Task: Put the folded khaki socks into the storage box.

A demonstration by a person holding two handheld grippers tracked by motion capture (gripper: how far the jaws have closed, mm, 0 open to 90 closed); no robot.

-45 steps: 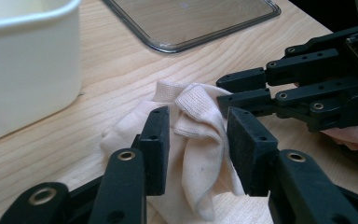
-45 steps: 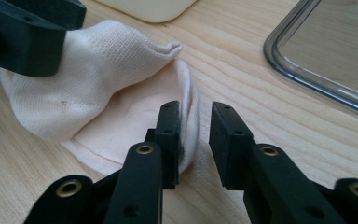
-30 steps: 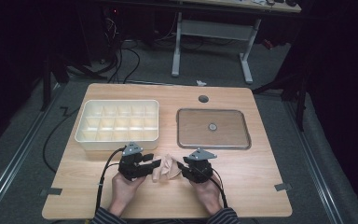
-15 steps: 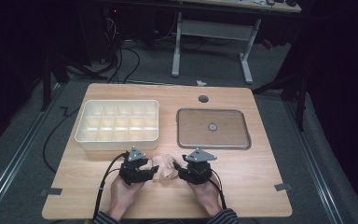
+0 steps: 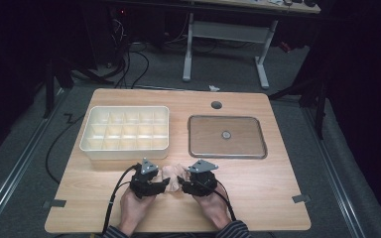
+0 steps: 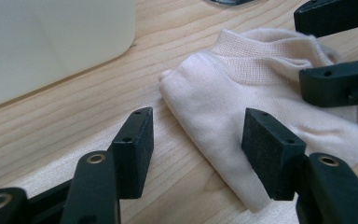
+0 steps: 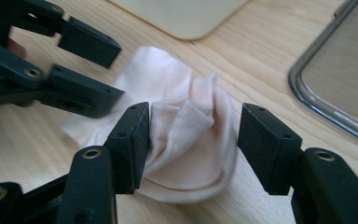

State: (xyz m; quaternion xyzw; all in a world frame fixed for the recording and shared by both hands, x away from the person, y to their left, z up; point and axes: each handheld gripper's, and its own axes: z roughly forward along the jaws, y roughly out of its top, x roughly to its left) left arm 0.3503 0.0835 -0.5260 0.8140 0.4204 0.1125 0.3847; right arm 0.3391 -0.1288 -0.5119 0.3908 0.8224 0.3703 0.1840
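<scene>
High view: sock lies folded on desk between left tool and right tool. Both jaws, just opened wide, hold nothing. Folding appears done; stowing remains.

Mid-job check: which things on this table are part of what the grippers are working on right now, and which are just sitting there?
In the job:
- pale sock, lying on the table between both grippers
- left gripper, jaws open, have just been opening
- right gripper, jaws open around the sock's cuff end, have just been opening

Lying about:
- cream compartment box
- metal tray
</scene>
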